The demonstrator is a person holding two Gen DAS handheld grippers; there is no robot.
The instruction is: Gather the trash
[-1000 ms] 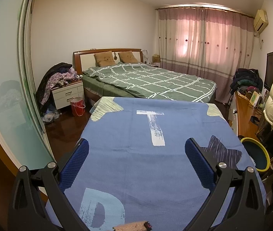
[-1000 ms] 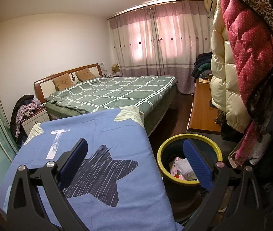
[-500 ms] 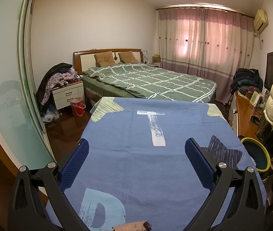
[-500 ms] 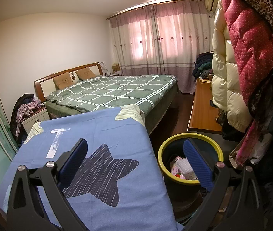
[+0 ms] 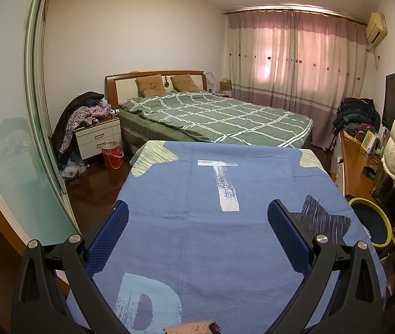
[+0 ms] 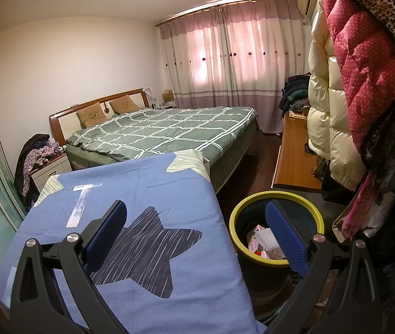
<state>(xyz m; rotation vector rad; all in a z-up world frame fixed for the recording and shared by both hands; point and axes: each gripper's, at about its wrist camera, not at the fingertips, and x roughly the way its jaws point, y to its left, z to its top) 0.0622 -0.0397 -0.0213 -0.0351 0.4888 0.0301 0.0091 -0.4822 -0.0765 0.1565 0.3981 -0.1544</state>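
A dark bin with a yellow rim (image 6: 277, 203) stands on the floor right of the blue-covered table (image 6: 153, 183); it holds pink and white packaging (image 6: 261, 238). The bin also shows at the right edge of the left wrist view (image 5: 371, 224). My right gripper (image 6: 196, 222) is open and empty, its right finger in front of the bin's mouth. My left gripper (image 5: 197, 222) is open and empty above the blue cloth (image 5: 211, 194). A small brownish object (image 5: 192, 328) peeks in at the bottom edge of the left wrist view.
A green checked bed (image 5: 214, 117) lies beyond the table. A nightstand piled with clothes (image 5: 97, 136) and a red bin (image 5: 112, 156) stand at the left. Hanging coats (image 6: 359, 78) and a wooden desk (image 6: 295, 161) crowd the right. A glass sliding door (image 5: 8, 144) is at the left.
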